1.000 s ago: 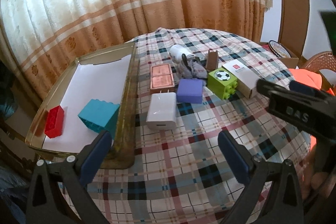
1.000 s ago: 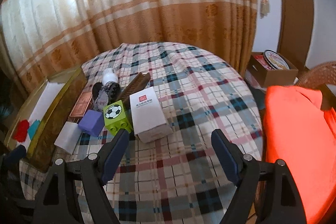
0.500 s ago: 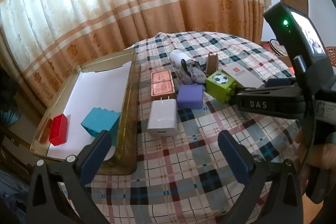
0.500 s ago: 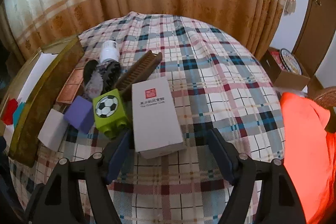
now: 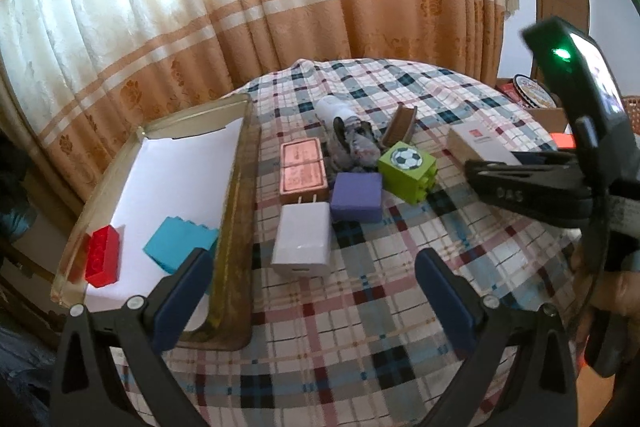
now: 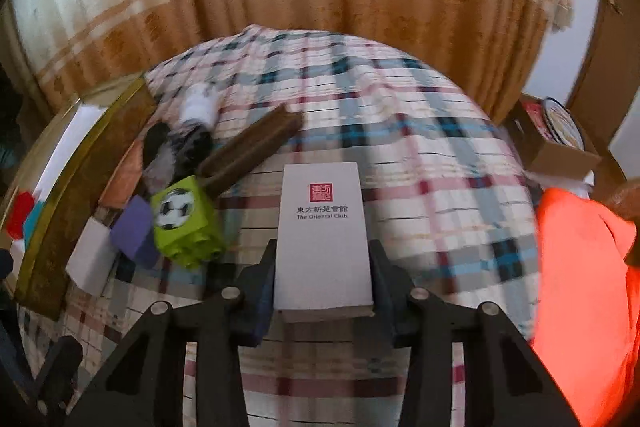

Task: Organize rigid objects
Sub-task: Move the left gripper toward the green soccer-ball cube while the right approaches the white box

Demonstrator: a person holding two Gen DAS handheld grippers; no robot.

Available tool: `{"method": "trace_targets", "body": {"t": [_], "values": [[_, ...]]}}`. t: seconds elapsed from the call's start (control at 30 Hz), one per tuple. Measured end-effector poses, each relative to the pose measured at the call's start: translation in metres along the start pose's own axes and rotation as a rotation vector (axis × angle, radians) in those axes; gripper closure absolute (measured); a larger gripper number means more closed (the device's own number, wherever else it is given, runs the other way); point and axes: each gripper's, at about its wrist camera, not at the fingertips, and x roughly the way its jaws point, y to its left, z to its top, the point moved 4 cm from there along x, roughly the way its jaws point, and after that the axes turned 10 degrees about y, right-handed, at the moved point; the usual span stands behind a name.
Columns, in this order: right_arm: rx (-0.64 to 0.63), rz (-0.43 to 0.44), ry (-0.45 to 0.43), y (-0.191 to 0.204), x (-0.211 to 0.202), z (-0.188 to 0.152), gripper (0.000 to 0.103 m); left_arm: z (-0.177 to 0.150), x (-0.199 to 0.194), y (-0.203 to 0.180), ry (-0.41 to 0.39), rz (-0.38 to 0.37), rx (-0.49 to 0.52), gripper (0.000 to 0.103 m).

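Right wrist view: right gripper closing on the white box, pads at its long sides near the bench's right edge.
The box lies flat, long axis running straight away from the gripper, so the narrow width fits. Left gripper hangs spread and empty by the tray, the likely destination.

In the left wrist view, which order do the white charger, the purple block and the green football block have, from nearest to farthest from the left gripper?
From the left gripper:
1. White charger, just ahead of the fingers, beside the tray.
2. Purple block, behind the charger, slightly to the right.
3. Green football block, farther back and more to the right.
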Motion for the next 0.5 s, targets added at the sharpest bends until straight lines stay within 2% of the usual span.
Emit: {"method": "trace_targets", "body": {"t": [0.13,0.2,0.37,0.5], "values": [[0.043,-0.004,-0.051,-0.014,-0.010,-0.002,0.058,0.014,0.005,-0.004,0.023,-0.071,-0.073,0.001],[0.069,-0.006,-0.075,-0.019,-0.015,-0.005,0.058,0.024,0.005,-0.010,0.017,-0.093,-0.098,0.005],[0.154,0.014,-0.130,-0.036,-0.025,-0.018,0.058,0.043,0.014,-0.024,0.025,-0.106,-0.123,0.006],[0.171,0.016,-0.155,-0.043,-0.024,-0.025,0.058,0.057,0.032,-0.044,0.074,-0.111,-0.138,0.015]]}}
